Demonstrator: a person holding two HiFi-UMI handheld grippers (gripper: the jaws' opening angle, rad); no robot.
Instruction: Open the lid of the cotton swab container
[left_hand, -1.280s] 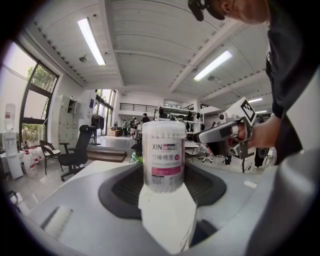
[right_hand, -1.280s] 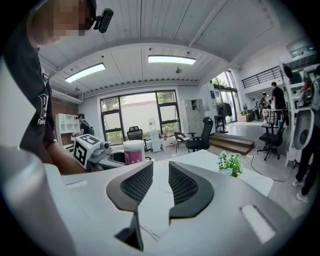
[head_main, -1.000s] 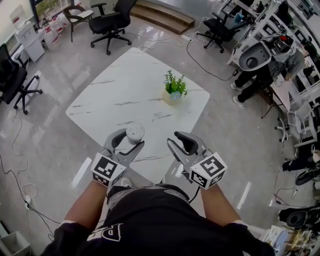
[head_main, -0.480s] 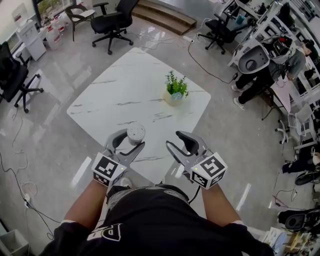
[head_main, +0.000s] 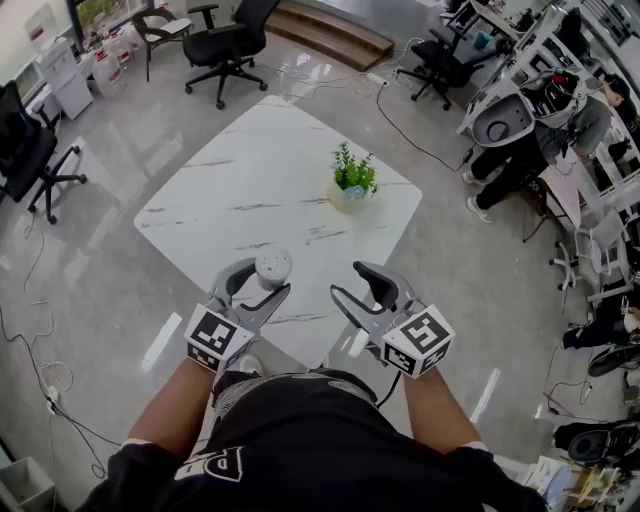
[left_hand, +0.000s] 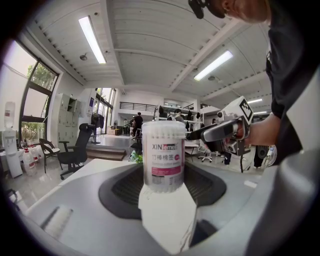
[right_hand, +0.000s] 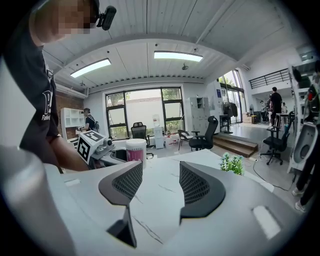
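Left gripper (head_main: 259, 282) is clamped low on the cotton swab container (left_hand: 162, 160). That way the lid (head_main: 271, 264) is left clear on top and the body is kept upright and steady for the other side.

Right gripper (right_hand: 160, 172) is released. Its jaws have just been opening and nothing is held between them; only bare table (head_main: 250, 180) is seen through the gap. It is judged to be set wide for taking the lid.

The container is held at the table's near edge. From the right gripper it is just beside, off to the left and slightly ahead, and not touched. The lid is not yet off.

A potted plant (head_main: 350, 180) is seen well apart, toward the table's right corner.
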